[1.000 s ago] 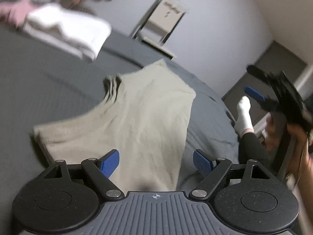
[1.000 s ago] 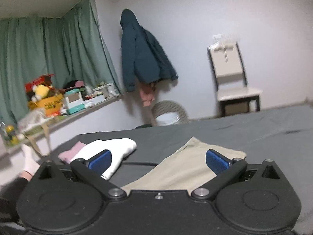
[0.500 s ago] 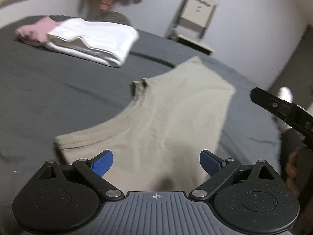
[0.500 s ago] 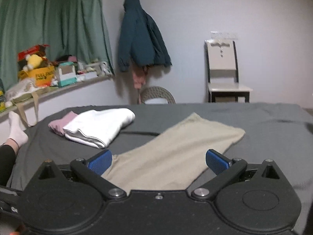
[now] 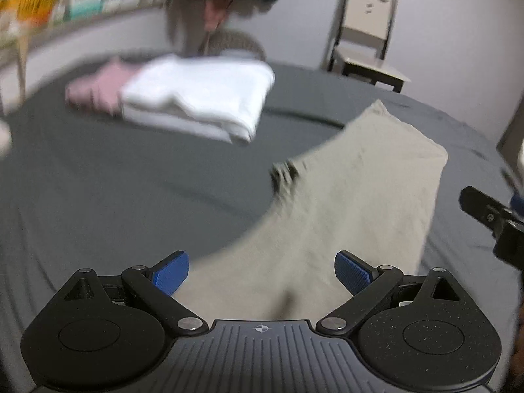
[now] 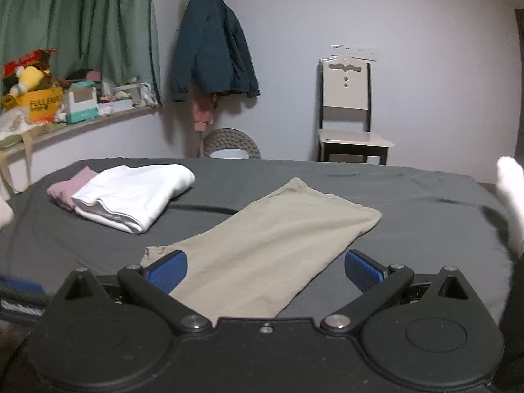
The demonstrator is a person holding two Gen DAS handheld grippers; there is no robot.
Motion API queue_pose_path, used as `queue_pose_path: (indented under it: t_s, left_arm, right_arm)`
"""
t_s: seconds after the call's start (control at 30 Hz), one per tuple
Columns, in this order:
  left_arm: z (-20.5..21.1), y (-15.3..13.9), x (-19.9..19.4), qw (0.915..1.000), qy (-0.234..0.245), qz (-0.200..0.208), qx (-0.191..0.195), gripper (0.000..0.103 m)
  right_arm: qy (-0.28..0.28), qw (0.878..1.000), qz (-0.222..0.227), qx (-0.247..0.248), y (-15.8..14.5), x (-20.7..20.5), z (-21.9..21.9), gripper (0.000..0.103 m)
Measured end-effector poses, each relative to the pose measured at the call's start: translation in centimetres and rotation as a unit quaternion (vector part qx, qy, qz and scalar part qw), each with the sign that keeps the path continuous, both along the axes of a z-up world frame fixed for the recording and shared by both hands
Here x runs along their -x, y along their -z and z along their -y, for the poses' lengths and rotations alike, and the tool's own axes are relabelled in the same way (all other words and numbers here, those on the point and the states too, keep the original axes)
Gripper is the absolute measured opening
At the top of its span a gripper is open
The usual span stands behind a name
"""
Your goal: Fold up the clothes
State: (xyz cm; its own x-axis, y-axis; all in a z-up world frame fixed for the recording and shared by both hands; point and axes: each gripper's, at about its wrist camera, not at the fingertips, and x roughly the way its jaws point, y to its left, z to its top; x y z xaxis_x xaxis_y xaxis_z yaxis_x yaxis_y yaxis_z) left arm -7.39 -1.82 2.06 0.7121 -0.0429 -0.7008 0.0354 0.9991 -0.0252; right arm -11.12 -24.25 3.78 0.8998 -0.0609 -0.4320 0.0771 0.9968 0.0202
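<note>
Risk of a lopsided fold, chiefly: beige garment (image 6: 262,245) lying flat on the grey bed (image 6: 98,239), already narrowed into a long strip, running from just under the right tool (image 6: 264,270) away toward the far right. Right tool spread wide, blue pads apart, gripping nothing; strip's near end directly below and between the pads. Left tool (image 5: 261,273) likewise wide open and empty, hovering over the wider near part of the same garment (image 5: 344,213), collar area ahead and slightly right of centre. Left view smeared by motion, so whether either pad touches cloth: hard to tell, probably not. Folded white garment (image 6: 137,193) and pink one (image 6: 70,186) ahead and to the left of both tools, well apart from the strip.

Likely troubles: pinching only the top layer, so the lower one stays behind and bunches; pinching bed sheet along with cloth; uneven lift between the two tools, skewing the strip and undoing the neat edges.
</note>
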Motion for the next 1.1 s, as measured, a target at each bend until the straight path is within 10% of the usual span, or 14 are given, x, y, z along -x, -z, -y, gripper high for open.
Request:
queue_pose_path:
  t_s: [0.13,0.5,0.93,1.1]
  left_arm:
    - [-0.9,-0.8,0.2,0.9972,-0.008,0.029,-0.069,0.097]
    - [-3.3,0.2,-1.0,0.9971,-0.024,-0.031,-0.066,0.097]
    - [-4.2,0.6,-1.5,0.9977,-0.009,-0.058,-0.035,0.097]
    - [-4.6,0.6,-1.5,0.9956,-0.019,-0.049,-0.078,0.097]
  right_arm:
    - [-0.012,0.999,0.022,0.030,-1.0,0.9,-1.0,0.103]
    - [-0.093,0.983,0.060,0.149,-6.8,6.6,-1.6,0.103]
    - [-0.155,0.981,-0.071,0.097,-19.1,10.3,9.3,0.103]
    - [-0.134,0.984,-0.078,0.086,-14.1,8.8,8.1,0.103]
